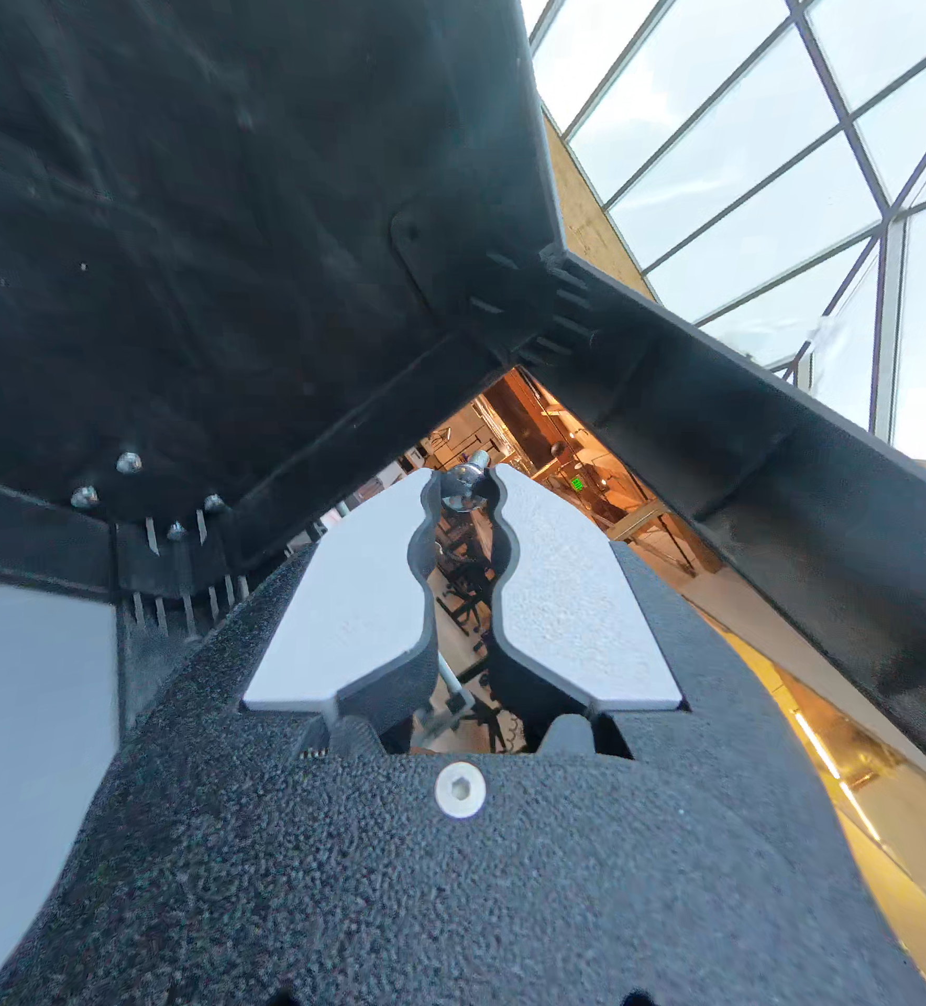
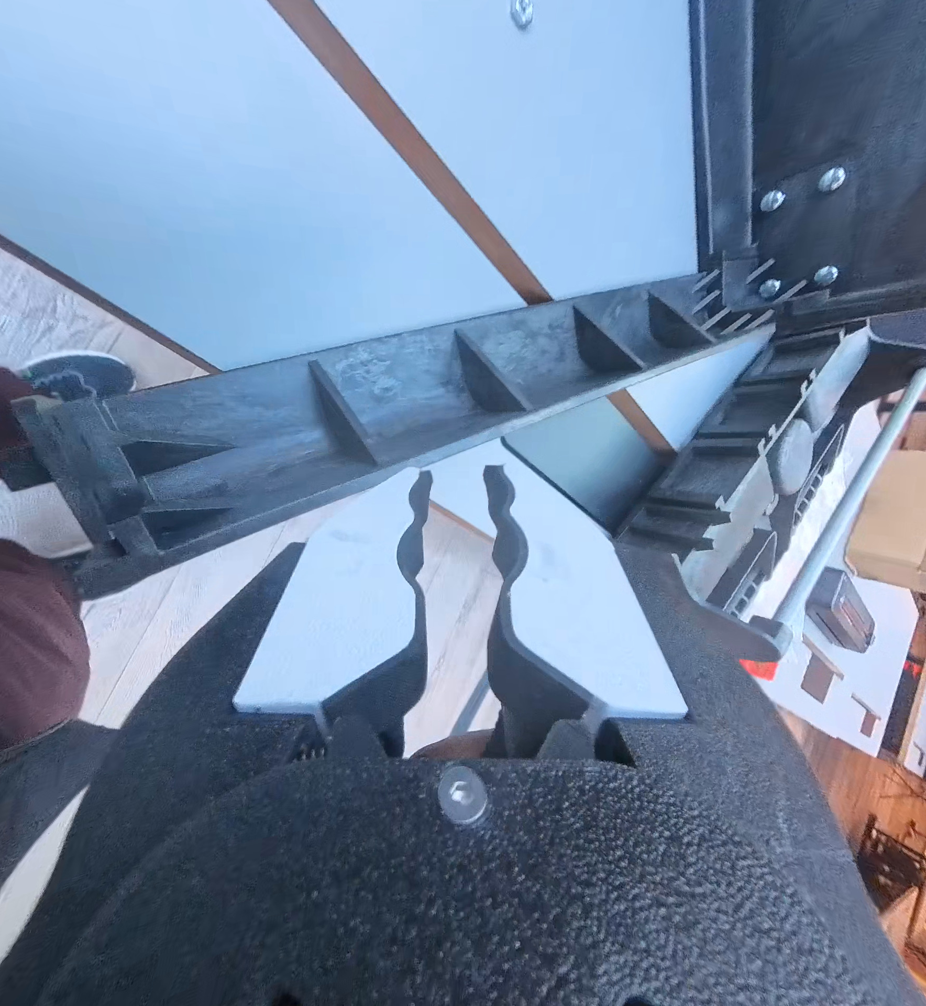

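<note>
left gripper (image 1: 463, 492) first, and its tips are pinching a shiny metal bolt (image 1: 463, 486), rounded head toward the camera, threaded end poking out past the fingertips. just above and to the left hangs a black plastic panel (image 1: 205, 218), seen from its underside, with four silver screw heads (image 1: 129, 463) clustered at a corner bracket. a black ribbed leg (image 1: 749, 435) runs off down to the right from the panel's corner. behind it, a glass roof (image 1: 776, 163) with dark framing.

over to the right gripper (image 2: 455, 479), jaws spread with a clear gap between them and nothing in the gap. its tips sit just under a long black ribbed leg (image 2: 395, 381) that crosses the view from left to right; whether they touch it i cannot tell. at the far left a dark red sleeve (image 2: 9, 626) and a shoe (image 2: 77, 370) on the pale wood floor (image 2: 25, 305). upper right, the leg meets the panel's corner, four silver screws (image 2: 773, 201) there. lower right, a metal rod (image 2: 858, 501) runs along a grey-and-black part.
</note>
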{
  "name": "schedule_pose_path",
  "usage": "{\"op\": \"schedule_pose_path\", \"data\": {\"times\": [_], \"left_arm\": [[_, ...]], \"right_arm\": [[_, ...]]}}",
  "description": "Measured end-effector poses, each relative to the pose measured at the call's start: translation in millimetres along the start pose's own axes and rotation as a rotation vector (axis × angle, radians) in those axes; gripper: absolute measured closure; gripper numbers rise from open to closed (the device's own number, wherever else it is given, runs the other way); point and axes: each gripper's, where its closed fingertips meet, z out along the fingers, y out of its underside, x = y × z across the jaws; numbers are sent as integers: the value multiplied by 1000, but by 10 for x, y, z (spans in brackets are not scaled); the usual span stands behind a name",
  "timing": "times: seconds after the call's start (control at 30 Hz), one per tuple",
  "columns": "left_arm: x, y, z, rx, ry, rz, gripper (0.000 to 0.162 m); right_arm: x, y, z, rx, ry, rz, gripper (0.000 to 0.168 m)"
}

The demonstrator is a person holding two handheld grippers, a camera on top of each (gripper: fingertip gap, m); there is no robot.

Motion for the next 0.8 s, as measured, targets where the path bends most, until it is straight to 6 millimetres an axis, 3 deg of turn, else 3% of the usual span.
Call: {"op": "schedule_pose_path", "data": {"times": [0.23, 0.37, 0.47, 0.57, 0.7, 0.8], "left_arm": [[104, 490, -641, 38, -108, -34, 146], [243, 757, -1029, 75, -193, 22, 146], [333, 963, -1201, 104, -237, 11, 146], [396, 1141, -1232, 122, -252, -12, 146], [511, 1230, -1172, 146, -211, -41, 146], [566, 1224, -1175, 150, -178, -27, 146]], "right_arm": [[-34, 204, -257, 147, -18, -26, 142], [-43, 436, -590, 218, -16, -38, 142], [19, 640, -878, 266, 6, -24, 140], [330, 652, -1131, 341, 111, -38, 131], [919, 353, -1470, 470, 279, -86, 117], [1032, 215, -1509, 529, 257, -117, 113]]}}
